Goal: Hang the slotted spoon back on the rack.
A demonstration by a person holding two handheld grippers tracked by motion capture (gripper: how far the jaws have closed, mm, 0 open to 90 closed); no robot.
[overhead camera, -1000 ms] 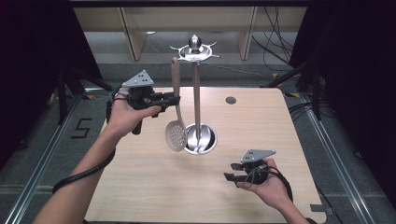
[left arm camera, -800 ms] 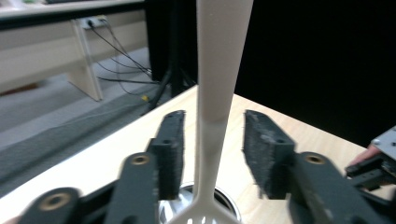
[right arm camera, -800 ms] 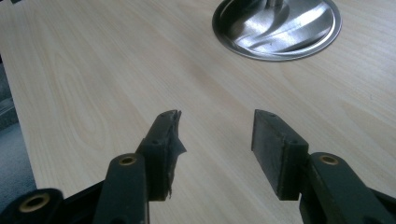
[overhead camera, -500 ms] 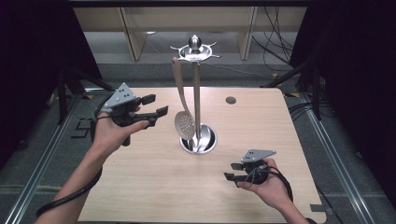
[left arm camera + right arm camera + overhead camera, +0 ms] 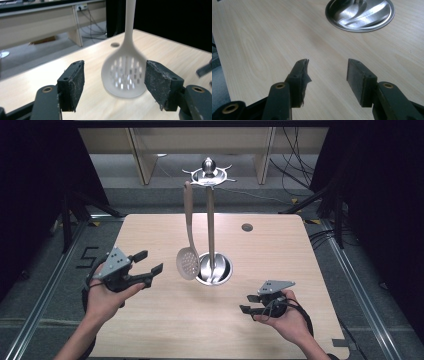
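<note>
A grey slotted spoon (image 5: 189, 235) hangs from the top ring of a metal utensil stand (image 5: 210, 215), whose round base (image 5: 220, 270) rests mid-table. My left gripper (image 5: 147, 262) is held open to the left of the spoon's bowl and apart from it. In the left gripper view the blurred spoon bowl (image 5: 124, 73) hangs beyond the two open pads (image 5: 73, 83), nothing between them. At the front right, my right gripper (image 5: 247, 303) is open just above the table. The right gripper view has open pads (image 5: 359, 80) over bare wood with the stand base (image 5: 360, 15) ahead.
The wooden table (image 5: 150, 330) has a small round hole (image 5: 246, 227) at its back right. Shelving legs and cables stand behind the table. Floor rails run along both sides.
My left gripper let go of the spoon and drew back left and toward the front. The spoon swung free and now hangs beside the stand pole. The right gripper stayed put.
</note>
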